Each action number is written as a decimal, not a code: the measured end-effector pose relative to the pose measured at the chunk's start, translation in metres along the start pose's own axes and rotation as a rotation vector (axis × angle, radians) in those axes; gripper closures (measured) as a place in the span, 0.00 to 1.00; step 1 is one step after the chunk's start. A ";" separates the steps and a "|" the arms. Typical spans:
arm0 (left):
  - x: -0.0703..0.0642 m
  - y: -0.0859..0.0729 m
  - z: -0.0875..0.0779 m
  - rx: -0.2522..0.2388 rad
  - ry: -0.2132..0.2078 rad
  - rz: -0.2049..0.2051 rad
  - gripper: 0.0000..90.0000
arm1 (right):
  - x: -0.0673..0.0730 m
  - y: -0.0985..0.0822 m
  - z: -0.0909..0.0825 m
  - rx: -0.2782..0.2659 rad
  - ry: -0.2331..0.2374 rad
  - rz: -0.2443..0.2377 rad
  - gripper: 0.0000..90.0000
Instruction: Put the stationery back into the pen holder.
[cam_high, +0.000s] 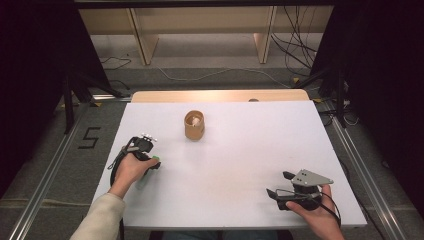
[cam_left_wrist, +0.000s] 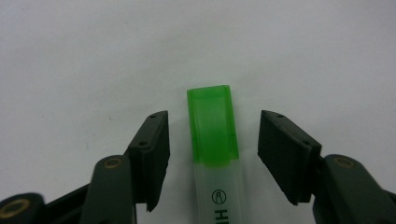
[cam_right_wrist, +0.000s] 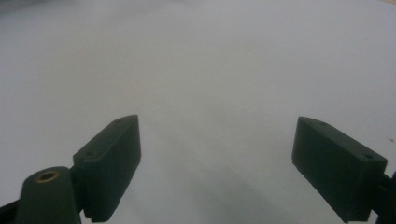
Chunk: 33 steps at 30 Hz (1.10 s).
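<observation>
Open on the left gripper (cam_left_wrist: 212, 115), with one jaw on each side of the green highlighter (cam_left_wrist: 215, 186) and touching neither side. Holding nothing yet. Lying flat on the white desk (cam_left_wrist: 70, 56), close to the front left in the high view, with the cap (cam_left_wrist: 211, 126) pointing away from the gripper's camera.

Wide open too on the right gripper (cam_right_wrist: 217, 126), with bare desk between the jaws. Sitting at the front right, well apart from the highlighter.

Things to watch for:

Could pinch just the smooth cap and not the body. Might then pull the cap off, or drop the pen on the way up.

Looks like a bit more room on the right side than on the left. Could close crooked, hit one side first, and push or spin the highlighter on the smooth desk.

Could go too low and scrape the jaw tips on the desk.

Could squeeze too softly and lose a slippery pen. Could squeeze too hard and shoot it out the front.

If headed for the brown cup (cam_high: 194, 126) farther back in the middle of the desk: could bump the rim with a tilted pen and tip the cup over.

Safer to close slowly, grab lower on the body, and lift straight up.
</observation>
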<state>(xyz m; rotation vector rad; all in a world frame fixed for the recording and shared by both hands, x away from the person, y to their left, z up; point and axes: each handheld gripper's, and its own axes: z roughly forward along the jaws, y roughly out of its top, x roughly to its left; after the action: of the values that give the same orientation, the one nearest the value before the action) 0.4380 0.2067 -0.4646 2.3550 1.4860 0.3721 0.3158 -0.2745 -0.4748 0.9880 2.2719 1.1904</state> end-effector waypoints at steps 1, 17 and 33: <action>0.000 0.001 0.001 0.005 0.002 0.000 0.51 | 0.000 0.000 0.000 -0.001 0.000 0.000 0.18; 0.002 0.004 0.005 0.035 -0.015 -0.028 0.59 | 0.000 0.000 0.000 -0.004 -0.001 -0.001 0.18; 0.005 0.005 0.005 0.047 -0.048 -0.030 0.68 | 0.000 0.000 0.000 -0.006 -0.001 0.000 0.18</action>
<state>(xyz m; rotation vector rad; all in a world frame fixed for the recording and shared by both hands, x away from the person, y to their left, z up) 0.4462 0.2086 -0.4671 2.3580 1.5213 0.2738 0.3156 -0.2746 -0.4745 0.9867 2.2664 1.1959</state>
